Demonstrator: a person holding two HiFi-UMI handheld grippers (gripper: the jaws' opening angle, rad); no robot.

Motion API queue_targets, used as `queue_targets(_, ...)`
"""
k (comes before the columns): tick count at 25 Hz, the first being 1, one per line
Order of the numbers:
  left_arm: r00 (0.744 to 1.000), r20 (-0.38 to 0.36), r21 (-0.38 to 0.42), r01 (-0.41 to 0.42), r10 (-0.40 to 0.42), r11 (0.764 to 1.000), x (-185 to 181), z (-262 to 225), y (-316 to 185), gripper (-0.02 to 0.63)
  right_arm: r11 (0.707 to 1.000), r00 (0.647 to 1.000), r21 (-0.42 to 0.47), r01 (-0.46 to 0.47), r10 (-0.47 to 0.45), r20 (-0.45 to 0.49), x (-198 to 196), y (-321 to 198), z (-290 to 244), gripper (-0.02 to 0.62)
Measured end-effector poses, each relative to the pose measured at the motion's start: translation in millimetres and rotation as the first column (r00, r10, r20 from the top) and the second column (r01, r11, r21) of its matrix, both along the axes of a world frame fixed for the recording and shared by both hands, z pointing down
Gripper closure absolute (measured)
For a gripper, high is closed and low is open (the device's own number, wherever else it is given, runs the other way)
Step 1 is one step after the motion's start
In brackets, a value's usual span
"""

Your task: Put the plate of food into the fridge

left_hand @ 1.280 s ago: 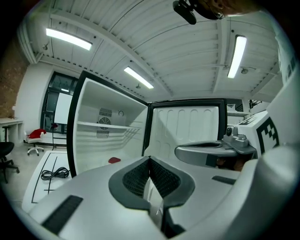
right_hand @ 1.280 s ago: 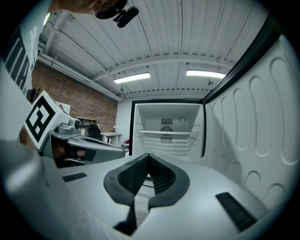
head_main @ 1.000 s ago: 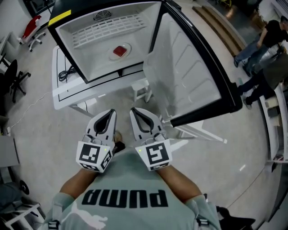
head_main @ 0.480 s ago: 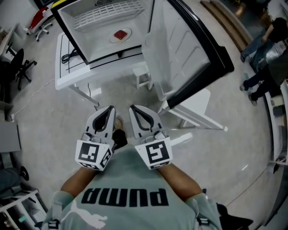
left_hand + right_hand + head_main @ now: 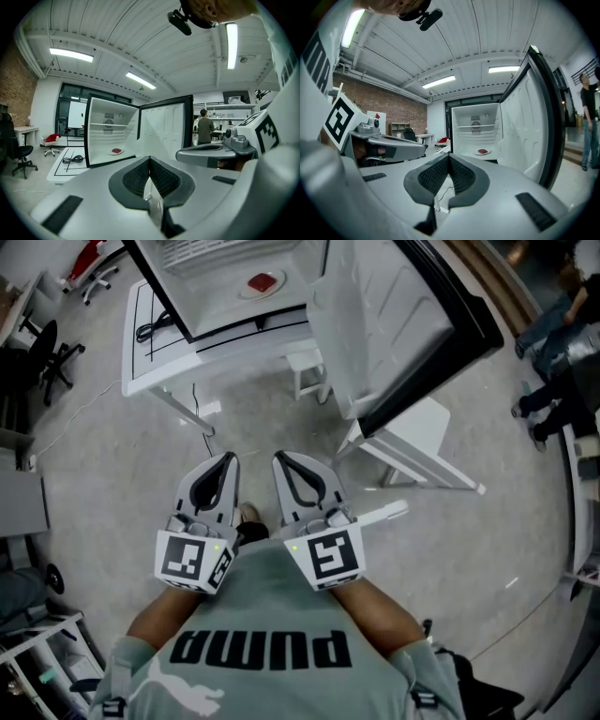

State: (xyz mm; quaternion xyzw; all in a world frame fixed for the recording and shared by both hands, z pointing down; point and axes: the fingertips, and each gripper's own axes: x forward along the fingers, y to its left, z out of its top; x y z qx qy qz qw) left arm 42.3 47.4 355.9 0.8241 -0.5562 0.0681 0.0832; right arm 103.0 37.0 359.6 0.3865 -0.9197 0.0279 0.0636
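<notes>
A: Fridge [image 5: 211,301] has slid toward the top edge of the head view since the last entry. Both tongs sit at the same spot in frame, close to the chest.

B: Jaw state?

A: Left gripper [image 5: 225,458] clenched, pads meeting, nothing between them. Right gripper [image 5: 281,458] the same, empty.

B: What do the gripper views add?

A: Head view cuts off the fridge's upper part. Left gripper view shows the full cabinet with one shelf. It also shows a cable [image 5: 72,159] on the white table [image 5: 58,171], an office chair [image 5: 16,154] and a person [image 5: 205,127] standing far back. Right gripper view shows a long brick wall [image 5: 379,110].

B: Surface and room?

A: Grey concrete floor [image 5: 103,474], ribbed white ceiling, strip lights [image 5: 70,54]. The fridge stands on the low white table with its door [image 5: 375,315] swung wide to the right.

B: Plate?

A: Plate of food [image 5: 262,283], with a red piece on it, rests on the fridge floor. It is well apart from both tongs, out ahead of them. It shows left of the jaw tips in the left gripper view and right of them in the right gripper view.
</notes>
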Motion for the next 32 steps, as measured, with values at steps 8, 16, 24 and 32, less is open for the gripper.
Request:
queue_targets(8, 1.000, -0.008, 0.010, -0.013, 0.014, 1.000, -24.8, 1.8, 35.2, 0.601, 1.000, 1.000, 0.010, -0.006, 0.006, -0.022, -26.0, 33.0, -1.5, 0.591)
queue_targets(16, 0.999, -0.011, 0.028, -0.034, 0.035, 0.999, -66.3, -10.1, 83.5, 0.600, 0.998, 0.998, 0.012, -0.057, 0.057, -0.010, -60.2, 81.6, -11.6, 0.591)
queue_targets(24, 0.997, -0.018, 0.041, -0.080, 0.081, 0.996, -83.9, -10.7, 133.1, 0.600, 0.996, 0.996, 0.035, -0.086, 0.087, -0.024, -81.7, 133.3, -16.2, 0.591)
queue_targets(32, 0.992, -0.019, 0.052, -0.121, 0.122, 0.991, -89.3, -9.7, 169.0, 0.600, 0.992, 0.993, 0.038, -0.119, 0.120, -0.020, -89.7, 173.1, -14.3, 0.591)
